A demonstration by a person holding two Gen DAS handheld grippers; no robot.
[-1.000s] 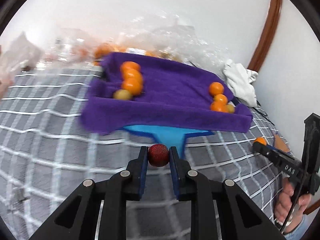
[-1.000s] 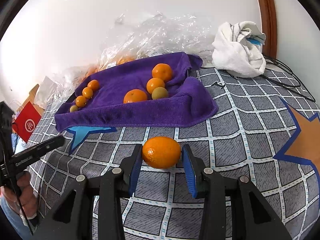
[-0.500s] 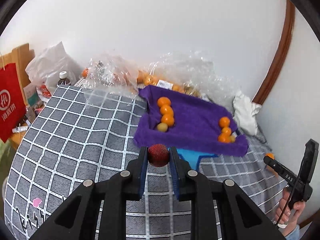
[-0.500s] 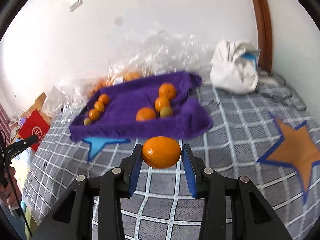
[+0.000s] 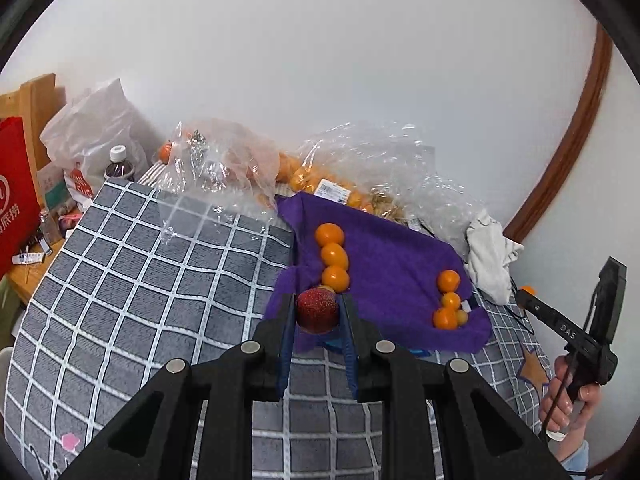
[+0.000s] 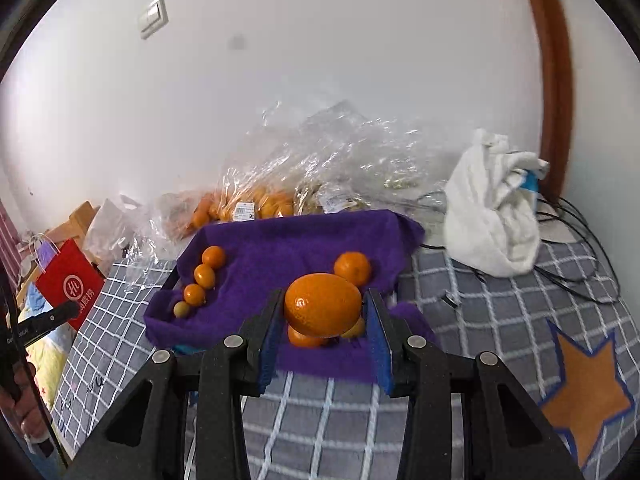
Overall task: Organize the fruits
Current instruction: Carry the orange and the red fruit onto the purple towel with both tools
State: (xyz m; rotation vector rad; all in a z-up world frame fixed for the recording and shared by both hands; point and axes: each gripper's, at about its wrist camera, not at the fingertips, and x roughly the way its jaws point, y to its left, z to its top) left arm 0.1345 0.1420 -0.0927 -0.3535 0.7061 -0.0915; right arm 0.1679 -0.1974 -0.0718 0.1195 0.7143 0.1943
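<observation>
left wrist view: left gripper (image 5: 317,314) pinching a small red bumpy fruit (image 5: 317,310) at lower centre, over the near edge of the purple towel (image 5: 384,264), with the right gripper's (image 5: 560,322) handle and the hand (image 5: 570,400) on it at the far right edge, its tip hidden. right wrist view only: right gripper (image 6: 323,312) clamped on a large orange (image 6: 322,310) at centre, above the towel's near fruits, plus an orange star (image 6: 586,380) on the checked cover (image 6: 500,300) at lower right and a wall switch (image 6: 153,17) at upper left. unique to the left view: a dark capped bottle (image 5: 119,164) at middle left.
</observation>
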